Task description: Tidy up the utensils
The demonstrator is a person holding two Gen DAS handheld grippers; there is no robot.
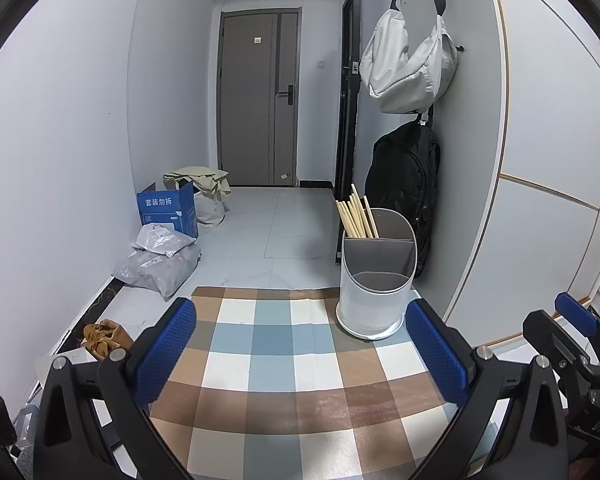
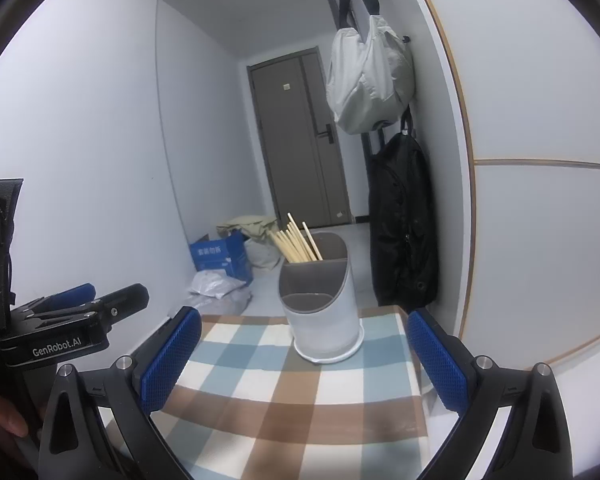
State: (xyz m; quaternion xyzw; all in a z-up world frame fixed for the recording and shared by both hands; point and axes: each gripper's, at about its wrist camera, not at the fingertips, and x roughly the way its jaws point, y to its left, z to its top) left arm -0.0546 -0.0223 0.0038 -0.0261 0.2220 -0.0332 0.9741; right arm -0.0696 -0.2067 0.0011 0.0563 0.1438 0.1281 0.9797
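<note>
The left gripper (image 1: 300,352) and right gripper (image 2: 304,356) both hang spread and empty over the checked table (image 1: 268,376) — nothing left loose to lift. The chopsticks (image 1: 356,214) stand in the holder's (image 1: 374,300) rear compartment, leaning on its wall.

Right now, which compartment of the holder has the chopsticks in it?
The rear compartment of the utensil holder, farthest from the fingers, holds the chopsticks; the front compartments look empty.
</note>
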